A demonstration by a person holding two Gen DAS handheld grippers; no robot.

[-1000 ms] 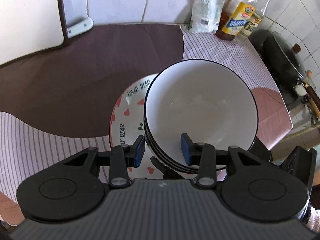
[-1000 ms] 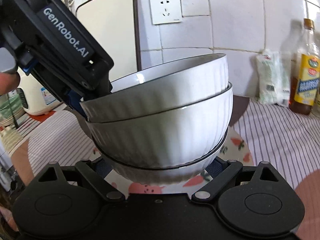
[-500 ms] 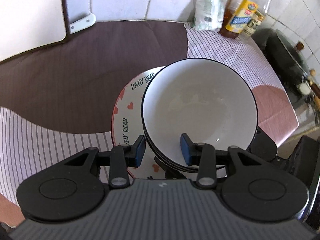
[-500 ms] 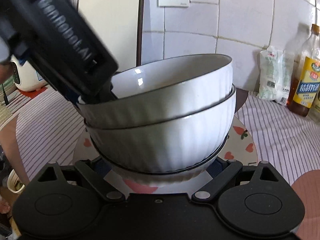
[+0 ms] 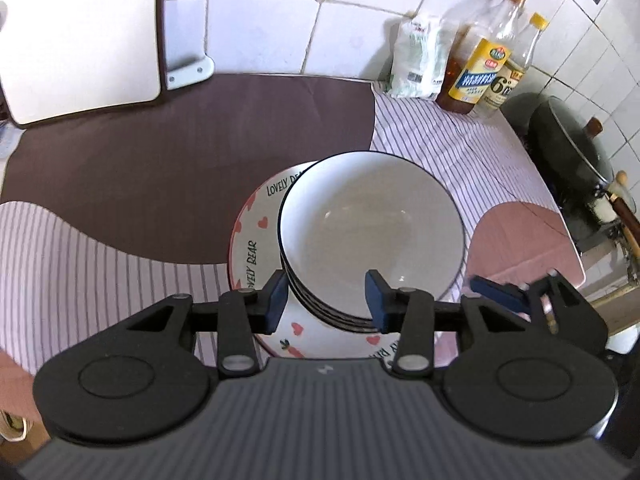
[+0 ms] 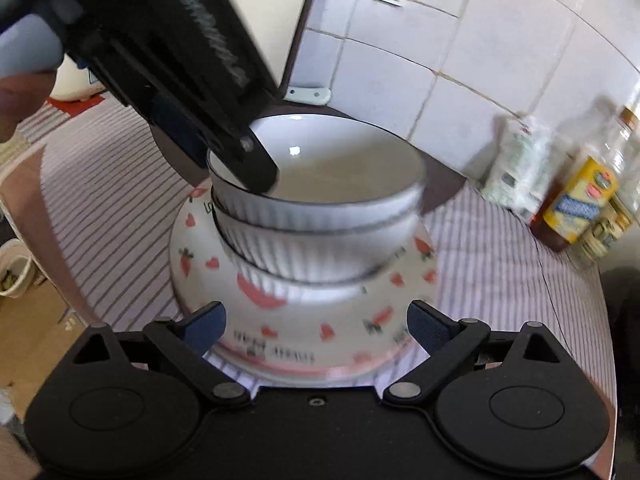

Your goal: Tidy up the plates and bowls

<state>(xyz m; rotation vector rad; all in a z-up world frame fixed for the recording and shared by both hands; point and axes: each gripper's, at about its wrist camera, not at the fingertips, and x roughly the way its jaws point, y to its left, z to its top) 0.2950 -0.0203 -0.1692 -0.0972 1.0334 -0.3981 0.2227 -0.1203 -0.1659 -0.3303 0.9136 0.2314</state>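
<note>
- Left gripper: jaws narrow and just been opening. They straddle the near rim of the bowl stack, 1 pad inside, 1 outside, and seem to be letting go.
- Right gripper: jaws wide, empty, near the plate edge.
- Bowls: white glaze, ribbed walls, dark rim line. Nested upright and off-centre on the plate, likely to save room.
- Plate: glossy, heart print, on the bench's striped cloth.
- Far: bottles against the tiled wall.
</note>
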